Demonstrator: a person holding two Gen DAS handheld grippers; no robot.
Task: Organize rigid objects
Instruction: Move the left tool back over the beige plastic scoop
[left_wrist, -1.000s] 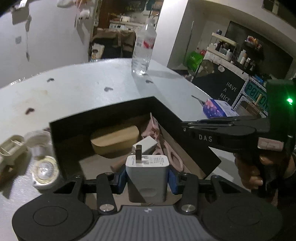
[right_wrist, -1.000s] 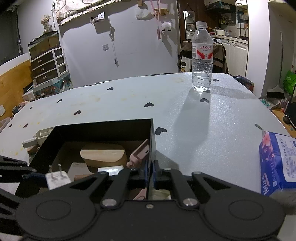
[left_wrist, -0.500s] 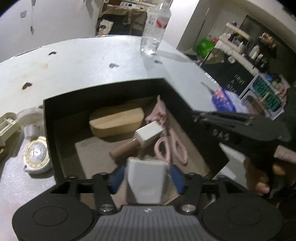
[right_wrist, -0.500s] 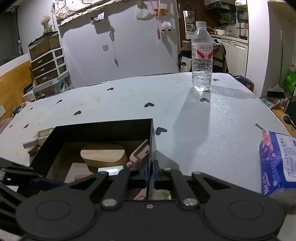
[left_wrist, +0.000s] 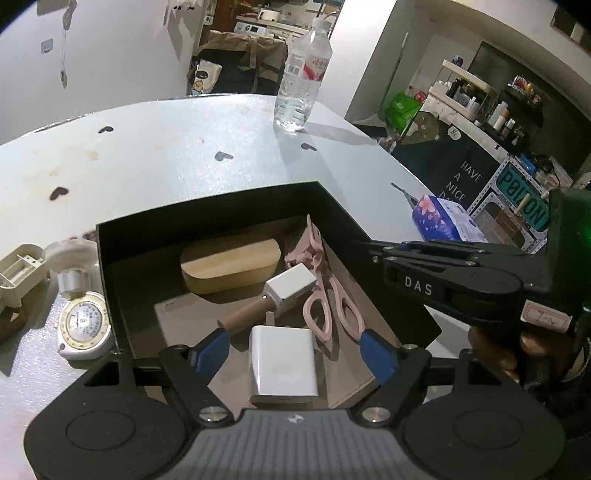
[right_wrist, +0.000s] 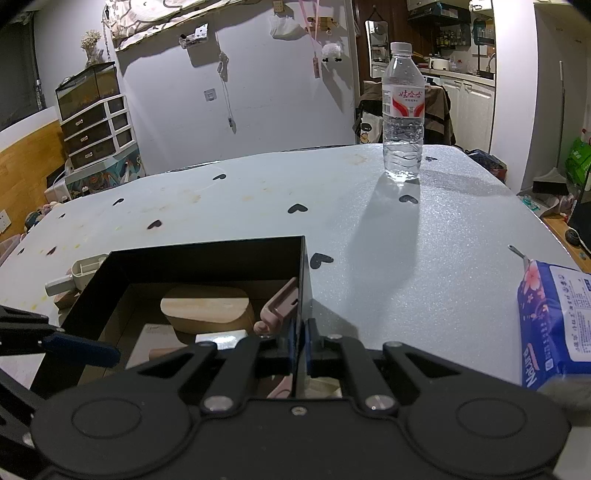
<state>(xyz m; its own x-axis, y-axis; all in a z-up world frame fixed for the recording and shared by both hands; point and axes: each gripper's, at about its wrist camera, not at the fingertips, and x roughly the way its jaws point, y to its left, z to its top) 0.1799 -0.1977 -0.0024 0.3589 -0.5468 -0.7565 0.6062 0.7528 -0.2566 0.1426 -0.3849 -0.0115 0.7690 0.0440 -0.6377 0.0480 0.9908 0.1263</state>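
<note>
Our white charger (left_wrist: 282, 360) lies flat inside the black box (left_wrist: 207, 225), prongs toward its far wall. Our left gripper (left_wrist: 295, 349) has just been opening, pads clear of it. Our right gripper (right_wrist: 300, 341) pinches the box's right wall. Bare table (right_wrist: 424, 258) lies beyond the box.

In the right wrist view, the tissue pack (right_wrist: 557, 325) is cut off by the right edge, and the near floor of the black box (right_wrist: 207, 254) is hidden behind the gripper body. In the left wrist view, the white charger (left_wrist: 282, 363) has its near end hidden by the gripper housing, and the cream plastic piece (left_wrist: 18, 273) runs off the left edge. The print on the tape measure (left_wrist: 85, 325) dial is too small to read.
</note>
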